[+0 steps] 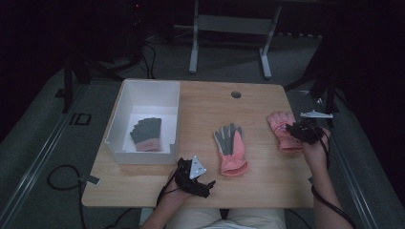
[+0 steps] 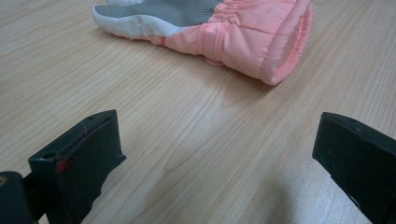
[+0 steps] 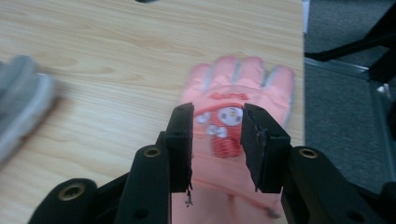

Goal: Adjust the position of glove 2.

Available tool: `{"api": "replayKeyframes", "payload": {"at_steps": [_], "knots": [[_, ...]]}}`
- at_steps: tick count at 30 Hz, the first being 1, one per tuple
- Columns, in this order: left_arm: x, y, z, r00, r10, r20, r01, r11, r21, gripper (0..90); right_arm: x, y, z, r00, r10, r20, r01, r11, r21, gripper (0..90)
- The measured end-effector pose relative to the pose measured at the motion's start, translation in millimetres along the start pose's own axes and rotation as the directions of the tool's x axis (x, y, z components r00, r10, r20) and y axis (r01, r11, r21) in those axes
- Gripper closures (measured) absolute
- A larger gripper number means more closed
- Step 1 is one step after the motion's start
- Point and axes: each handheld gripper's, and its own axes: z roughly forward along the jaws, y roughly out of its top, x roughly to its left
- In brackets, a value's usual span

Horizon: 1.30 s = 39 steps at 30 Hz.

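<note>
A pink glove with a grey palm (image 1: 231,150) lies palm up in the middle of the wooden table (image 1: 205,109). Its cuff points at my left gripper (image 1: 210,186), which rests near the front edge. In the left gripper view that glove (image 2: 243,32) lies ahead of the left gripper (image 2: 219,154), whose jaws stand wide apart with bare wood between them. A second pink glove (image 1: 279,123) lies back up at the right edge. My right gripper (image 1: 291,130) hovers over it. In the right gripper view the right gripper (image 3: 217,135) has its jaws partly apart above this glove's cartoon patch (image 3: 224,121), gripping nothing.
A white box (image 1: 143,85) stands at the table's left and holds another grey-and-pink glove (image 1: 147,133). A round cable hole (image 1: 236,94) sits near the far edge. The table's right edge runs just beside the right glove. A desk frame (image 1: 229,24) stands on the floor behind.
</note>
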Motion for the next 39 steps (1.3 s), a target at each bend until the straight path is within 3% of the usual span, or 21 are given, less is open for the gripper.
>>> {"api": "replayKeyframes", "payload": {"at_steps": [7, 17, 21, 23, 25, 31, 34, 39], "knots": [[0.0, -0.2, 0.6, 1.0, 0.003, -0.002, -0.003, 1.0, 0.006, 1.0, -11.8, -1.2, 22.4, 0.9997, -0.021, 0.007, 0.021, 0.999, 0.039, 63.1], [-0.1, -0.5, 0.9, 0.9999, 0.011, -0.004, -0.011, 0.9999, 0.01, 1.0, -15.3, -13.6, 47.0, 0.9986, -0.046, 0.026, 0.043, 0.994, 0.104, 63.9], [-0.6, -0.4, 1.1, 0.9999, 0.015, -0.005, -0.015, 0.9998, 0.011, 1.0, -14.1, -17.2, 52.0, 0.998, -0.053, 0.034, 0.049, 0.992, 0.113, 68.3], [-0.8, -0.4, 1.2, 0.9999, 0.017, -0.004, -0.017, 0.9998, 0.013, 1.0, -11.0, -20.2, 56.4, 0.9948, -0.076, 0.068, 0.067, 0.989, 0.129, 76.5], [-1.2, -0.5, 1.5, 0.9998, 0.019, -0.003, -0.018, 0.9997, 0.013, 1.0, -11.3, -20.4, 58.2, 0.9956, -0.055, 0.076, 0.044, 0.989, 0.139, 82.3], [0.1, -0.6, 1.4, 0.9998, 0.02, -0.007, -0.02, 0.9997, 0.018, 1.0, -7.7, -13.4, 57.2, 0.9945, -0.019, 0.103, 0.002, 0.986, 0.166, 88.4], [-0.4, -0.6, 2.0, 0.9997, 0.024, -0.007, -0.024, 0.9995, 0.02, 1.0, -4.8, -8.4, 46.2, 0.9929, 0.014, 0.118, -0.03, 0.99, 0.137, 88.8], [-1.1, -0.6, 3.1, 0.9996, 0.027, -0.007, -0.027, 0.9993, 0.025, 1.0, 14.8, 0.3, 15.0, 0.9923, 0.062, 0.107, -0.069, 0.995, 0.065, 89.1]]}}
